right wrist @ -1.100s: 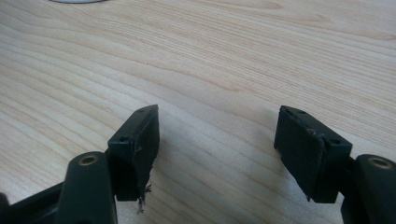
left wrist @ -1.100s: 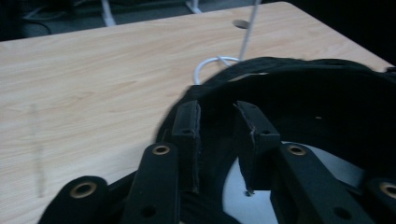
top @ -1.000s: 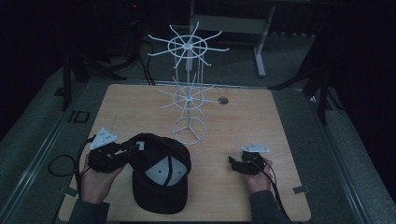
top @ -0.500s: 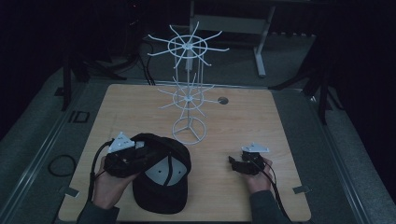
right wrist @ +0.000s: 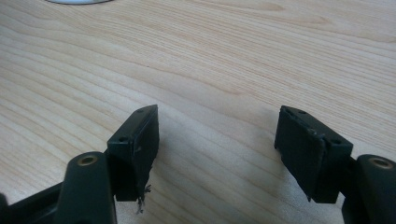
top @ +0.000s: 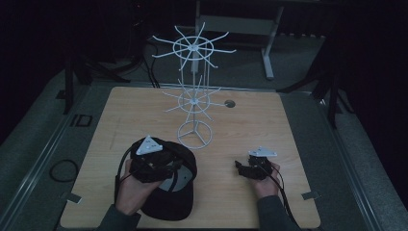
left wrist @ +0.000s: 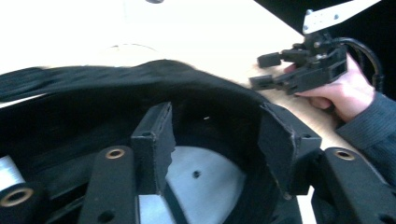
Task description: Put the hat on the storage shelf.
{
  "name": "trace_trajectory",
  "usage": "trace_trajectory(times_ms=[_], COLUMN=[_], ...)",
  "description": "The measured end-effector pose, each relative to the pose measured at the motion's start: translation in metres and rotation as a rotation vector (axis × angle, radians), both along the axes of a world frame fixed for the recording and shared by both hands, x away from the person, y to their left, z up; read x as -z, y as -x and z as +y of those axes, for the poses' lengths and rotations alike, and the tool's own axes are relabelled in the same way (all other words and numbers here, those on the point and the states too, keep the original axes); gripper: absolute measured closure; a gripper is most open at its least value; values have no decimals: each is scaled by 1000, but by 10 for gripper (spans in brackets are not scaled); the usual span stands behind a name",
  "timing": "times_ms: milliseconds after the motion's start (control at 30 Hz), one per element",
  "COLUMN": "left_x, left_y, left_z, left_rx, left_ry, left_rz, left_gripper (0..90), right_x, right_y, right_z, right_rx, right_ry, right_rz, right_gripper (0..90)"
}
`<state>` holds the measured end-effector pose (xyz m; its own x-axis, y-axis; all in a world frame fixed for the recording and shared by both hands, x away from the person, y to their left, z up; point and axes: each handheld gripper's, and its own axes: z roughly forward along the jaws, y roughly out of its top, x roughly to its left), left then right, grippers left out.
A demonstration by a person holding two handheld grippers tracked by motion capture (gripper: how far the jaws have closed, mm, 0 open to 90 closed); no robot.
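Your left hand-held gripper [top: 156, 166] has slid in over the black cap [top: 175, 190] from the side away from the white wire rack [top: 195, 86]; a second ago it sat just off the cap's edge. Its jaws have just been opening and now stand fairly wide. In the left gripper view the cap's dark fabric [left wrist: 140, 88] rises in front of them and the pale lining lies between them, but the pads are not pressing on anything, so nothing is held yet. This looks like lining up for a grasp on the cap's rim, probably to lift it toward the rack.

Your right hand-held gripper [top: 250, 168] rests in the same spot as before, on the other side of the cap, with wide jaws over bare wood [right wrist: 210, 70].

The cap lies on the counter [top: 269, 130] just in front of the rack's ring base [top: 195, 134]. The counter is pale wood with a small round hole [top: 229, 103] behind the rack. The room beyond is dark, with grey flooring and stand legs.
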<state>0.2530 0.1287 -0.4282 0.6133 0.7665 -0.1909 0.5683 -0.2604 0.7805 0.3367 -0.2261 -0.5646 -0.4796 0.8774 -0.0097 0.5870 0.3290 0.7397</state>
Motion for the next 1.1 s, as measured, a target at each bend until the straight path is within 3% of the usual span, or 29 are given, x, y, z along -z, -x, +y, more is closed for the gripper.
trace_trajectory(times_ms=[233,500,667,867,933,1033,1067,1100], left_x=[3,7,6,7,9,13,13,13], left_y=[-10,-26,-26,-33,-35,-37,-37,-36], left_z=[-20,-27,-37,-45,-47,-45,-45,-44], left_rx=[2,-47,-48,-105,-119,-135,-135,-138], left_ry=[23,53,81,89,88,101,99,86], left_rz=[37,81,96,132,145,160,157,146], left_gripper=[360,350,252,171,217,459,459,564], right_x=[0,0,0,0,0,0,0,0], right_y=[0,0,0,0,-1,0,0,-1], right_z=[0,0,0,0,0,0,0,0], right_rx=[0,0,0,-2,-2,-3,-3,-3], right_ry=[0,0,-1,1,1,1,1,1], right_rz=[0,0,0,-3,-3,-2,-2,-2], right_gripper=[303,303,304,303,304,303,303,303])
